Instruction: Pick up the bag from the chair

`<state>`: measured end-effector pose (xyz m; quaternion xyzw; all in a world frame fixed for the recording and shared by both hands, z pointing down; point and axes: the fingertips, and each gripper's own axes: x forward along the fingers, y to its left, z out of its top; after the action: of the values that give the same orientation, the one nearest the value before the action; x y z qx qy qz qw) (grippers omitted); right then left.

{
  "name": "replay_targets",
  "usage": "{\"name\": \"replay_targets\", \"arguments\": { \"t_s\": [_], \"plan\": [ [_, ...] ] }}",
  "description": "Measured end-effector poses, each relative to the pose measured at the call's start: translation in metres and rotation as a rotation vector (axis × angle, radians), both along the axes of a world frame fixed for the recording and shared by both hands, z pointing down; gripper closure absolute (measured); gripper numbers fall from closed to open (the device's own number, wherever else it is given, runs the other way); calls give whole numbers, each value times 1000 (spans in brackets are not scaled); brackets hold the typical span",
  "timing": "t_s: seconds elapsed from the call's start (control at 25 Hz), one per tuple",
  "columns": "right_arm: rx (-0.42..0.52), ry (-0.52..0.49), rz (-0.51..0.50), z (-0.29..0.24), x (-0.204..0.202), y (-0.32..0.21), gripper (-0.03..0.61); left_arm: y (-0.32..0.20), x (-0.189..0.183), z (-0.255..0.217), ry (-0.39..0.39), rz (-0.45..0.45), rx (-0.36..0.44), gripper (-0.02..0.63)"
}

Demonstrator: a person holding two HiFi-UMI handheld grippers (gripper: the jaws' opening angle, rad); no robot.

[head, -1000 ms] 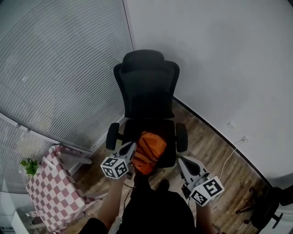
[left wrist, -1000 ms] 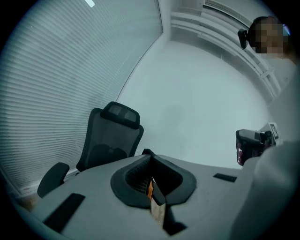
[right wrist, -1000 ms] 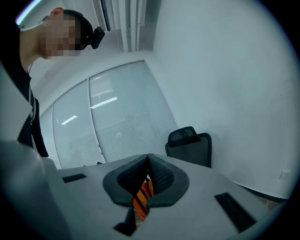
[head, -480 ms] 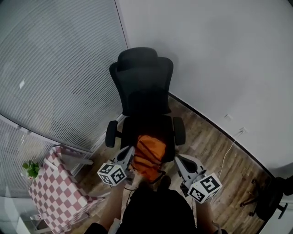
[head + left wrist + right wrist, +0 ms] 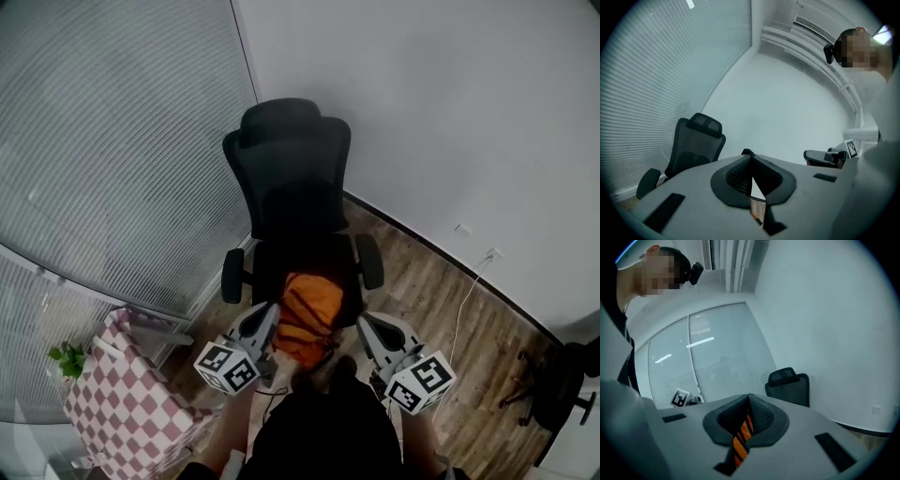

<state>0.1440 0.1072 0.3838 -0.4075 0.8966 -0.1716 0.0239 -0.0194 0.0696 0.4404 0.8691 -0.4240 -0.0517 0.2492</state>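
**A:** Where is the bag at this moment?

**B:** The orange fabric bag (image 5: 307, 314) is at the front edge of the seat of the black mesh office chair with a headrest (image 5: 295, 187), just in front of the chair's two armrests. From above I cannot tell whether it touches the seat.

**A:** And the two claws?

**B:** Both are in front of the chair, one on each side of the bag. The left gripper (image 5: 751, 159) has its jaws pressed together at the tips. Low between them shows a small orange-brown piece, which looks like a part of the bag. The right gripper (image 5: 748, 399) pinches an orange strap with black stripes (image 5: 739, 444), and this strap hangs down between its jaws.

**A:** What stands around the chair?

**B:** In the head view, grey window blinds (image 5: 112, 141) are to the left of the chair, and a plain white wall (image 5: 450, 112) is behind it and to its right. Under the chair is a brown wooden floor (image 5: 436, 300). In front of the chair, to the left, stands a small table with a pink-and-white chequered cloth (image 5: 122, 408), and a small green plant (image 5: 67, 359) is just beside this table.
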Motion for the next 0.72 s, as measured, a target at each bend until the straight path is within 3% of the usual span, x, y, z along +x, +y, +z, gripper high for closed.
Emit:
{"name": "replay_targets", "arguments": {
  "t_s": [0.24, 0.44, 0.72],
  "plan": [
    [-1, 10, 33, 3, -27, 27, 560, 15, -18, -24, 10, 63, 35, 581],
    [8, 26, 69, 3, -41, 47, 560, 32, -30, -53, -24, 117, 114, 581],
    [42, 158, 93, 0, -50, 60, 560, 69, -52, -96, -93, 147, 237, 581]
  ]
}}
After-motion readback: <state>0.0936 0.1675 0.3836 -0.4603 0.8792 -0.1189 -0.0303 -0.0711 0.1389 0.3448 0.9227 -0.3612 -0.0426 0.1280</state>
